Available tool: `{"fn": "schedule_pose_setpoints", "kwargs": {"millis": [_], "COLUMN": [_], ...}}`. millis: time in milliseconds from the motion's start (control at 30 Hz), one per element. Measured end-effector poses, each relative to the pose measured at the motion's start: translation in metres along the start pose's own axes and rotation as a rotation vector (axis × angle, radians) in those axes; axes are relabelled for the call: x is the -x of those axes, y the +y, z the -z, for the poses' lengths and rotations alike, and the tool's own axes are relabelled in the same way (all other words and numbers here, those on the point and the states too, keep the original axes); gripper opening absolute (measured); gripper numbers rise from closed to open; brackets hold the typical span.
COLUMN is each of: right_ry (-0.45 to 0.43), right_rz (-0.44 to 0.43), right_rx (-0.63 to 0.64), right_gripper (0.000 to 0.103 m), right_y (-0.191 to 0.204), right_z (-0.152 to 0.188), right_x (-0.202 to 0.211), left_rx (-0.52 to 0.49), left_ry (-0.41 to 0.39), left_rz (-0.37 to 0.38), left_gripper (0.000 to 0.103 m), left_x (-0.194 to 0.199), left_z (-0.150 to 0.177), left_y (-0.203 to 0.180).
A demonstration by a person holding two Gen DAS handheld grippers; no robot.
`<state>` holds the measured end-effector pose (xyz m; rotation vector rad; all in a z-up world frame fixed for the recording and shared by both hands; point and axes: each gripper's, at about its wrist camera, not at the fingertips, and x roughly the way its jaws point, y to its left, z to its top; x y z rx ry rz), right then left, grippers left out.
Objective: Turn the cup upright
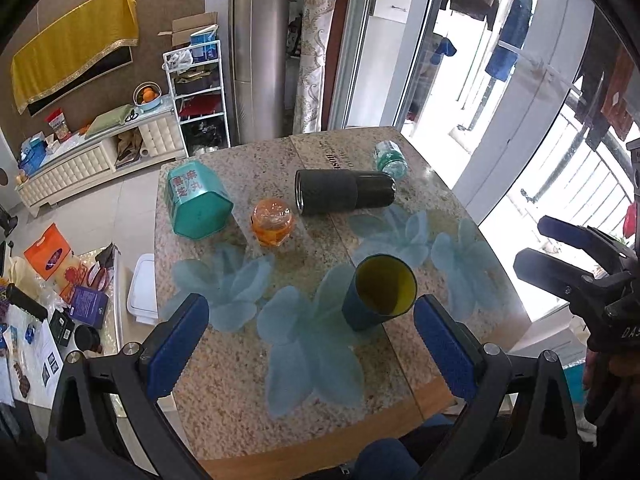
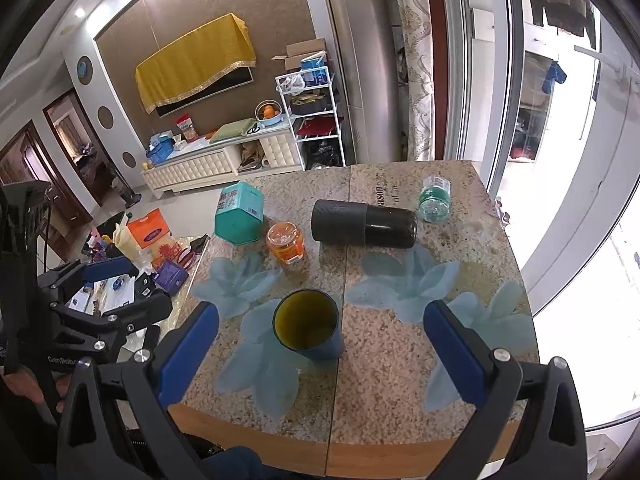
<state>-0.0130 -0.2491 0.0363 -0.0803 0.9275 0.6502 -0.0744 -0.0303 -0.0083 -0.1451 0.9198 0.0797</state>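
Blue plastic cup, yellow-lined (image 2: 308, 326), stood upright, mouth up, just beyond both wide-open tools (image 1: 312, 344) (image 2: 322, 344); nearer the left.

Each claw is a black plastic frame with triangular cut-outs in its two arms and round silver screw heads at the joints. The left claw (image 1: 310, 340) and the right claw (image 2: 322, 344) both carry long blue finger pads (image 1: 176, 344) with a fine ribbed texture. White lettering marks the black bodies, partly readable as "DAS" and "GenRobo". Bare skin of the left hand (image 2: 24, 384) shows at the handle.
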Motion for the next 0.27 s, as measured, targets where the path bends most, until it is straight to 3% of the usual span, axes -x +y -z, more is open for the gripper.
{"fn": "schedule_pose_setpoints", "kwargs": {"millis": [267], "right_ry": [0.015], "right_rz": [0.002], "right_rx": [-0.006], "right_gripper": [0.103], "right_y": [0.0031], "right_z": [-0.0013], "right_x": [-0.0029], "left_rx": [0.002], "left_ry": [0.01], "left_rz": [0.008], "left_gripper": [0.103], "left_x": [-0.0025], "left_z": [0.0026], "left_y": [0.0073]}}
